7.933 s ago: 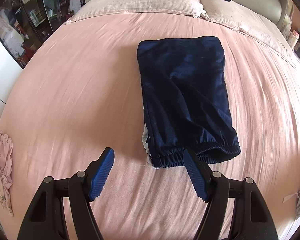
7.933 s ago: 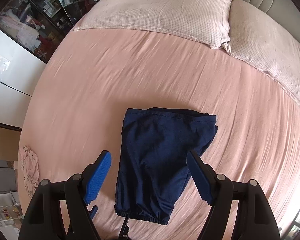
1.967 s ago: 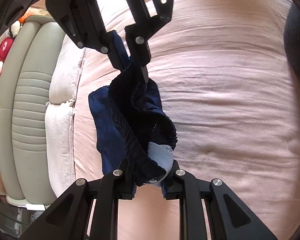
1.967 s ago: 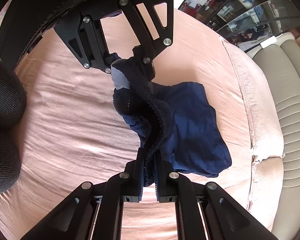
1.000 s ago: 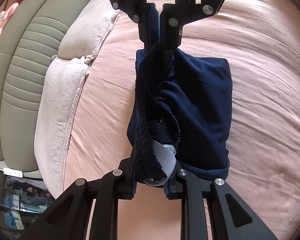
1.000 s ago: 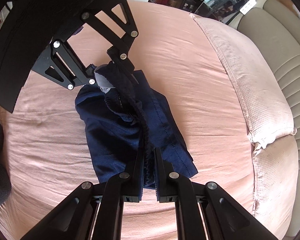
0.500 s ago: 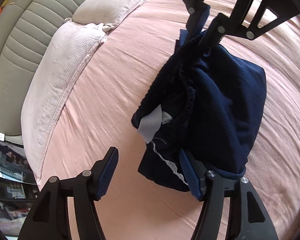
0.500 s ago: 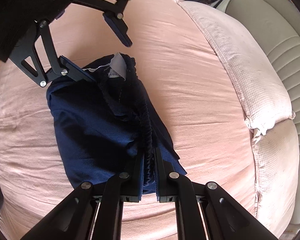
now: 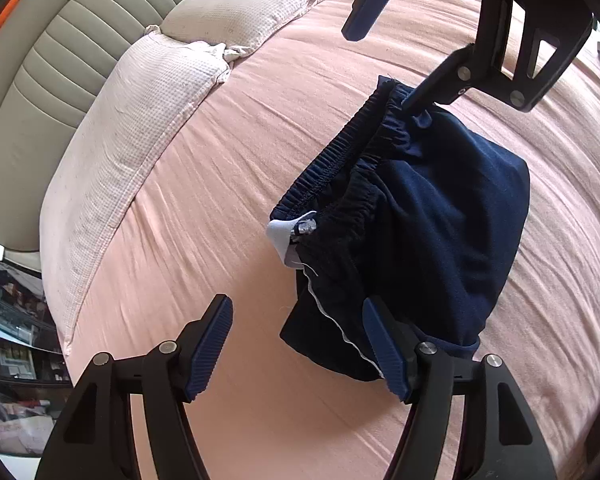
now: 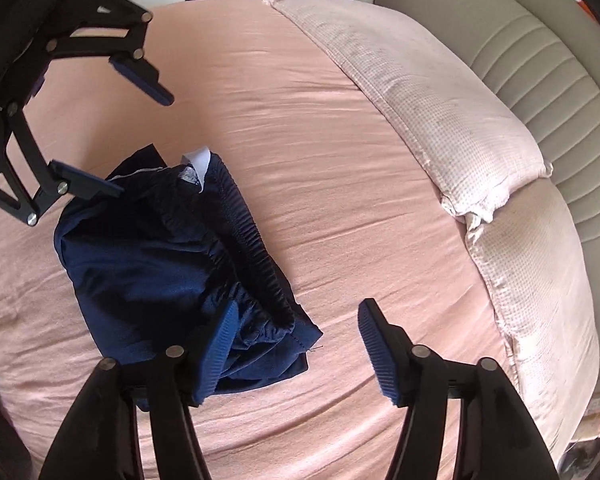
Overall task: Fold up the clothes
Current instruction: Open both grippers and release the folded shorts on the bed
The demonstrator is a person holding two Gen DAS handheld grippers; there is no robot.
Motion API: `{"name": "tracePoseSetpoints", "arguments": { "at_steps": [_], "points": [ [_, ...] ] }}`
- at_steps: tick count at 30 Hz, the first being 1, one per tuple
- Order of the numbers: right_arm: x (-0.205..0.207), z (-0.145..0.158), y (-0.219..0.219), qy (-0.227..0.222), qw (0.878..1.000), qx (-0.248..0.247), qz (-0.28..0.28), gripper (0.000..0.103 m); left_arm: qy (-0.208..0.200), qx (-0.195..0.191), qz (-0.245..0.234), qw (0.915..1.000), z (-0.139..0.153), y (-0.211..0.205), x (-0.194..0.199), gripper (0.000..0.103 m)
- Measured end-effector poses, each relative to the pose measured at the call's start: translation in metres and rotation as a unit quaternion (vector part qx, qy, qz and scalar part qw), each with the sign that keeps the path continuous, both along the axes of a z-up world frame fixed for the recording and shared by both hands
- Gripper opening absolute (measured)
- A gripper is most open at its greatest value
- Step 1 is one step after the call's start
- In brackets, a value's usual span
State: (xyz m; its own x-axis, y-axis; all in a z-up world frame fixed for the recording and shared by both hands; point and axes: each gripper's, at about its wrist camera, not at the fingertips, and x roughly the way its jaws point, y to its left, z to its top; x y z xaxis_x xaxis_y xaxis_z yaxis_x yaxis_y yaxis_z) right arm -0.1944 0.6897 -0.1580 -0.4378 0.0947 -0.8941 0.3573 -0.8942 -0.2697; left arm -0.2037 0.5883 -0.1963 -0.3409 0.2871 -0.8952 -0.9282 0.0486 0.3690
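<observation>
Pink sheeting covers the bed [image 9: 228,168], which fills most of both views. Along its edge lie two pale checked pillows [image 9: 140,120], running from the upper middle to the lower left of the left wrist view and down the right side of the right wrist view, with a padded grey headboard [image 9: 40,60] behind them. Dark shelves [image 9: 8,320] crowded with small items show at the far lower left of the left wrist view.

Folded navy trousers [image 9: 440,232] lie on the sheet, right of centre in the left wrist view and left of centre in the right wrist view. Their gathered elastic waistband [image 9: 332,160] lies on top on the side nearer the pillows, and a white label [image 9: 282,236] sticks out at one end of it.

At the bottom of its own view, the left claw [image 9: 300,348] has just been opening and now stands wide, one blue pad beside the trousers' near edge, nothing pinched between the pads. The right claw [image 10: 296,344] has likewise just been opening; its jaws stand apart at the bottom of its view, the left pad against the bunched cloth, the other over bare sheet.
</observation>
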Motion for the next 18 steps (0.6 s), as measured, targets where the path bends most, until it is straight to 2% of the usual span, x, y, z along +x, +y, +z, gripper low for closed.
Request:
{"name": "tracePoseSetpoints", "arguments": {
  "at_steps": [1, 2, 6, 9, 13, 18],
  "points": [
    [0.001, 0.000, 0.002, 0.001, 1.000, -0.007, -0.009, 0.072, -0.006, 0.001, 0.003, 1.0000, 0.001, -0.001, -0.001, 0.082],
    [0.003, 0.001, 0.002, 0.002, 1.000, -0.009, -0.015, 0.072, -0.011, 0.003, 0.008, 0.9999, 0.002, -0.002, -0.001, 0.084],
    [0.010, 0.002, 0.009, 0.000, 0.998, -0.031, -0.050, 0.072, -0.045, 0.016, 0.046, 0.9978, 0.007, -0.007, -0.008, 0.084],
    [0.019, 0.000, 0.017, -0.015, 0.993, -0.071, -0.094, 0.072, -0.061, 0.022, 0.073, 0.9952, 0.006, -0.011, -0.009, 0.084],
    [0.031, -0.005, 0.031, -0.032, 0.978, -0.130, -0.163, 0.072, -0.058, 0.019, 0.094, 0.9937, 0.001, -0.016, -0.003, 0.084],
    [0.044, -0.011, 0.044, -0.044, 0.952, -0.184, -0.242, 0.072, -0.071, 0.016, 0.130, 0.9888, -0.002, -0.021, 0.002, 0.084]
  ]
}}
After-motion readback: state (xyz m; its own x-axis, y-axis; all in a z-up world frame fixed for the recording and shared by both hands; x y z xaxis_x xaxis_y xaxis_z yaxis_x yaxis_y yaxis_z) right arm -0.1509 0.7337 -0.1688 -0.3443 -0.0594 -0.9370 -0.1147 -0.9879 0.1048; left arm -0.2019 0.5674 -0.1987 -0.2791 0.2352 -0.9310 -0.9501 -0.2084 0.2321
